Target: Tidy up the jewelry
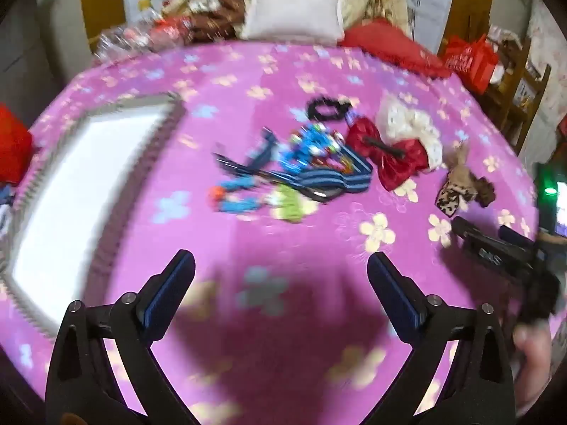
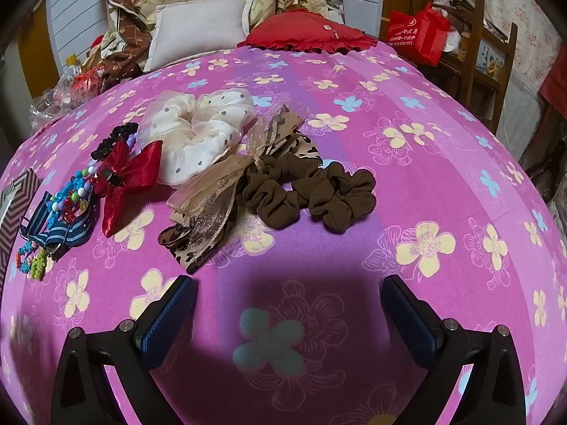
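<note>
1. The left gripper stands with its jaws spread wide and nothing between them – only the pink flowered bedsheet shows in the gap.
2. The right gripper is likewise spread wide and empty, hanging over bare sheet and its own shadow.
3. Ahead of the left gripper, up the sheet and well apart from its fingertips, lies a blurred heap: a blue striped band with coloured beads on it.
4. Just right of that heap sits a red satin bow, touching a cream dotted scrunchie behind it; a black scrunchie lies just beyond.
5. To the left of the left gripper rests a white tray with a patterned rim, apart from the heap.
6. In the right wrist view the same pieces run along the left: striped band, beads, red bow, cream scrunchie.
7. Nearest the right gripper – ahead and slightly left of its left finger – lies a leopard-print bow with sheer ribbon.
8. Beside it, straight ahead of the gap, sit two brown scrunchies, touching each other.
9. A white pillow and a red cushion lie at the far end.
</note>
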Demonstrator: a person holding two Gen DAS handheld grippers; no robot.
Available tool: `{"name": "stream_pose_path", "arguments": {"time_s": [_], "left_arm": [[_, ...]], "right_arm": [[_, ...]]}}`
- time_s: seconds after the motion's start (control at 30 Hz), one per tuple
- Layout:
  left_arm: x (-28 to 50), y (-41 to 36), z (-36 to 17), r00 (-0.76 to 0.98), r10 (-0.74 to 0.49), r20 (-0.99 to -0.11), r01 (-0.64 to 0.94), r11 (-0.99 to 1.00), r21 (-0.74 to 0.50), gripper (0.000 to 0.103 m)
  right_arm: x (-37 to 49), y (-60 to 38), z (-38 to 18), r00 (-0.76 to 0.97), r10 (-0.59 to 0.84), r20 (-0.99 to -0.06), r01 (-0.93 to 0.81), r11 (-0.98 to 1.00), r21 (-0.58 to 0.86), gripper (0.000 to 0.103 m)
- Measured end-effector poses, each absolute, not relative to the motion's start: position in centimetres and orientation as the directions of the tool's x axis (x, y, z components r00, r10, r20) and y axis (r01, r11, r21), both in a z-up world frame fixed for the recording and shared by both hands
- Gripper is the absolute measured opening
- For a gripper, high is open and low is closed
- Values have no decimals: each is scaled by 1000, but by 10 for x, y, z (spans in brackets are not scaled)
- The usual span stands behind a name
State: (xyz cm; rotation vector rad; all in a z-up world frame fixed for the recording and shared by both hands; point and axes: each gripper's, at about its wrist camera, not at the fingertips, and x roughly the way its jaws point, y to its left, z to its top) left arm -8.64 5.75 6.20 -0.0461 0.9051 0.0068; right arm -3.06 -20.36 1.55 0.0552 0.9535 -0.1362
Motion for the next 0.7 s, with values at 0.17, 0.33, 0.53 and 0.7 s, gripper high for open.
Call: {"name": "stream_pose_path", "arguments": {"time_s": [0.17,0.33,0.53,0.7], "left_arm": [[-113,113,83,679,116,-725,-92,993,73,98],[-102,160,69,622,195,-758,-180,978,105,98],[-80,170,45,578,209,-789,-171,976,133,74],[-53,179,24,514,214,-831,-188,973,135,37]], "right_arm": [[-29,-205,15,564,-83,-821,128,992,-13,103],[-29,-205,17,539,-81,-838,133,991,-11,102],[-69,-189,33,572,-63,-818,157,987,34,87],[-93,-175,46,589,-7,-808,142,985,95,83]]}}
